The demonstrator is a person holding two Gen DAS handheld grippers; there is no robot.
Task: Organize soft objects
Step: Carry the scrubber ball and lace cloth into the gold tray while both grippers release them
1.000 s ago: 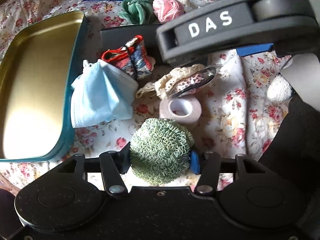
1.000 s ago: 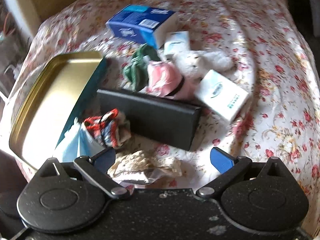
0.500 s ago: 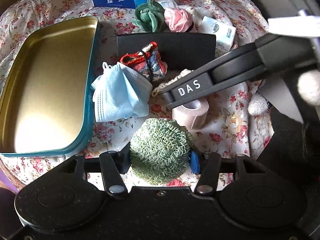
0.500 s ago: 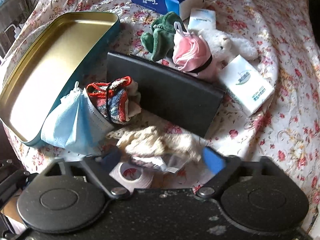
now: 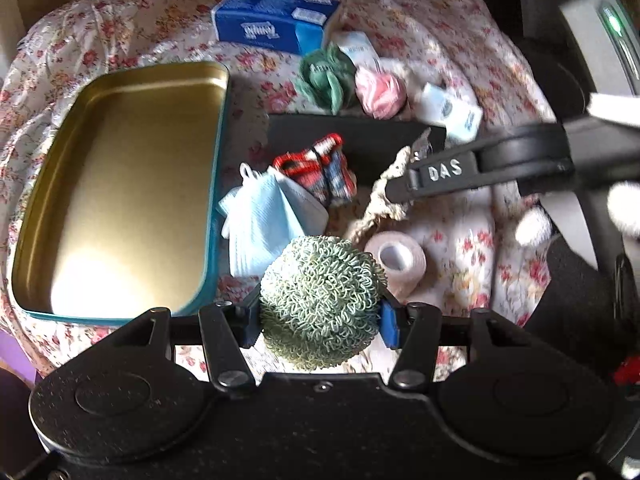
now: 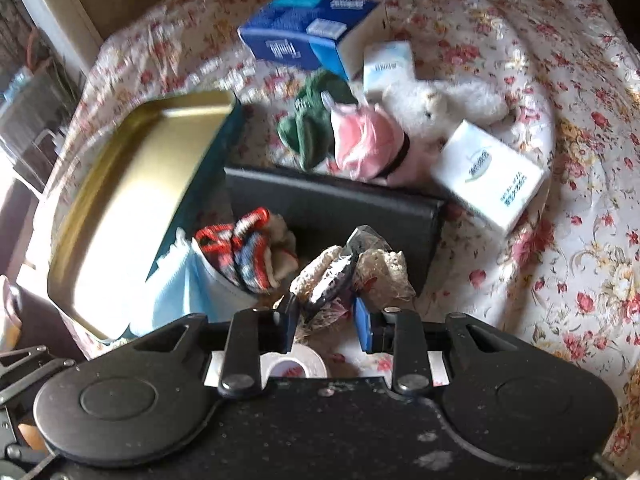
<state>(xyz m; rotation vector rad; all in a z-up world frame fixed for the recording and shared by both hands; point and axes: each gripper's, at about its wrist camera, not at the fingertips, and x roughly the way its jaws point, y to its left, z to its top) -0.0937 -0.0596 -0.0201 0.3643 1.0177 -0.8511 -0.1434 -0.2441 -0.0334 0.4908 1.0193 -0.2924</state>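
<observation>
My left gripper [image 5: 320, 322] is shut on a green looped-yarn ball [image 5: 320, 296], held above the floral cloth. My right gripper [image 6: 326, 316] is shut on a cream lace cloth [image 6: 384, 268] with a shiny plastic packet [image 6: 340, 276] bunched in it. In the left wrist view the right gripper's fingers [image 5: 440, 172], marked DAS, pinch that lace cloth [image 5: 380, 196] in front of the black case [image 5: 360, 136]. A blue face mask [image 5: 260, 220] and a red-and-blue knitted piece [image 5: 320, 172] lie beside the gold tin tray [image 5: 120, 184], which holds nothing.
A roll of beige tape [image 5: 396, 256] lies right of the ball. Behind the case sit a green cloth [image 6: 308, 128], a pink bundle [image 6: 364, 140], a white plush toy [image 6: 440, 100], white tissue packs [image 6: 488, 172] and a blue tissue box [image 6: 304, 36].
The right gripper's jaws went from wide open to shut on the lace cloth and packet. The left gripper rose and drew back with the green ball still in it.
</observation>
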